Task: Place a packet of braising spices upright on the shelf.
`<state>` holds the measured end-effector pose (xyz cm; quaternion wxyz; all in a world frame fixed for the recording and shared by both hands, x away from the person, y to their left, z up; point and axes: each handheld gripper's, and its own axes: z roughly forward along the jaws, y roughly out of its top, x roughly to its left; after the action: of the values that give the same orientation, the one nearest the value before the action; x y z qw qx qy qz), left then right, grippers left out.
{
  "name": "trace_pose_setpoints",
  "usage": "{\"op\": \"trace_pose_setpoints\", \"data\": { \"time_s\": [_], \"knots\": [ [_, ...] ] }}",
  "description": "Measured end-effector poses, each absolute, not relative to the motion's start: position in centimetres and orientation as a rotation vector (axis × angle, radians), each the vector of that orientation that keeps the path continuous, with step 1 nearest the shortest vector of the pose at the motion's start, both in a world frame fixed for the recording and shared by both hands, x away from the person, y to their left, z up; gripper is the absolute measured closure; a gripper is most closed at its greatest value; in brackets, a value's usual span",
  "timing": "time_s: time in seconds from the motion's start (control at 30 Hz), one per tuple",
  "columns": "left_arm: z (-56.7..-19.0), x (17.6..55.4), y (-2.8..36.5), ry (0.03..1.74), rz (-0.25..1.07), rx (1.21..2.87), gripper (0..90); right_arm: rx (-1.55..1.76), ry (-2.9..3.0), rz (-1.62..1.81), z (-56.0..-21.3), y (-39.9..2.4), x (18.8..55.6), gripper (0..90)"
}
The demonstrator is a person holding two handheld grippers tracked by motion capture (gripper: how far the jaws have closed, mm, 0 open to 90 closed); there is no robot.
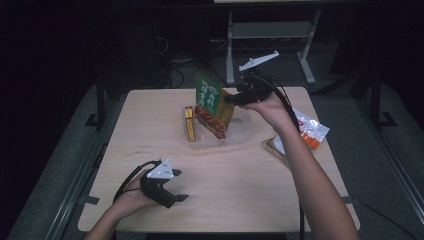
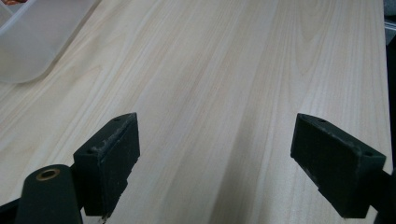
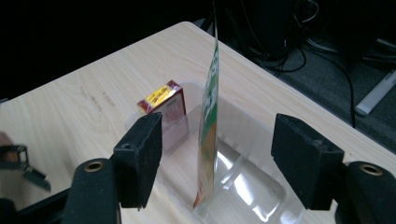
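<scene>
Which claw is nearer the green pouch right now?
Right. The right claw is at the green pouch, its jaws open on either side of the pouch's edge above the clear tray. The left claw sits open at the table's near edge, well away.

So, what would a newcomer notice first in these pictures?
The green and orange pouch standing on edge in the clear tray at the middle of the table, beside a small red and yellow box. The right gripper is open around the pouch; the left gripper is open over bare wood.

Wood table [image 1: 240,180] w/ clear tray [image 1: 240,131], snack bag [image 1: 311,131] at edge
</scene>
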<state>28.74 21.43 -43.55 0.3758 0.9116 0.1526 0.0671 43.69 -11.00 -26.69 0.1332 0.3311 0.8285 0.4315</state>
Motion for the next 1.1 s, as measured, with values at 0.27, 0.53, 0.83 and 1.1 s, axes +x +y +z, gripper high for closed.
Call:
{"op": "trace_pose_setpoints", "data": {
  "time_s": [0.27, 0.53, 0.83, 1.1],
  "knots": [
    [-43.6, 28.7, 21.6, 0.419, 0.158, 2.32, 14.9, 0.924, 2.394, 1.266, -28.6, -13.7, 40.5, 31.0],
    [-43.6, 28.8, 21.7, 0.427, 0.158, 2.32, 14.9, 0.944, 2.397, 1.239, -31.6, -15.5, 39.0, 34.0],
    [-43.7, 28.8, 21.8, 0.447, 0.153, 2.321, 14.7, 1.015, 2.393, 1.196, -36.3, -19.0, 38.2, 60.0],
    [-44.0, 28.7, 21.8, 0.457, 0.145, 2.319, 14.7, 1.112, 2.368, 1.135, -39.6, -22.9, 38.2, 90.0]
  ]
}}
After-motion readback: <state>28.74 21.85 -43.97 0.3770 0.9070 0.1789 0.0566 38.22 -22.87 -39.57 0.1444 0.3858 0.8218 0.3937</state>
